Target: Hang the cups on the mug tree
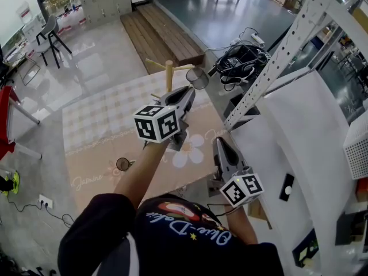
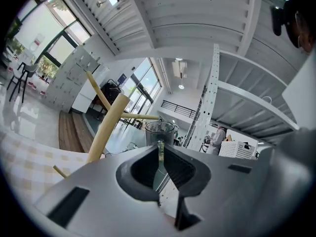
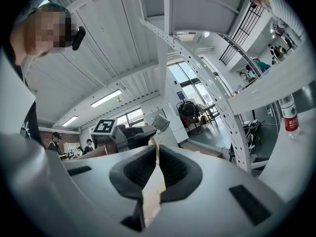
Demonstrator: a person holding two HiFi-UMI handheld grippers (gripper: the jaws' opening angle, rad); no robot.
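In the head view, a wooden mug tree [image 1: 169, 73] stands at the far edge of the table with the beige checked cloth [image 1: 98, 131]. My left gripper [image 1: 190, 89] is shut on the handle of a clear glass cup [image 1: 197, 78], held level just right of the tree's post. In the left gripper view the cup [image 2: 159, 130] sits past the jaws with its thin handle pinched between them, close under a branch of the tree [image 2: 106, 127]. A second glass cup [image 1: 123, 164] lies on the cloth near the front left. My right gripper [image 1: 220, 141] hangs back at the table's right, shut and empty [image 3: 157, 149].
A white perforated metal frame [image 1: 276, 56] slants along the right of the table, with a white panel [image 1: 299, 131] beyond it. Cables and black gear [image 1: 241, 59] lie on the floor behind. A wooden platform [image 1: 167, 33] is farther back, and a red chair [image 1: 6, 119] is at left.
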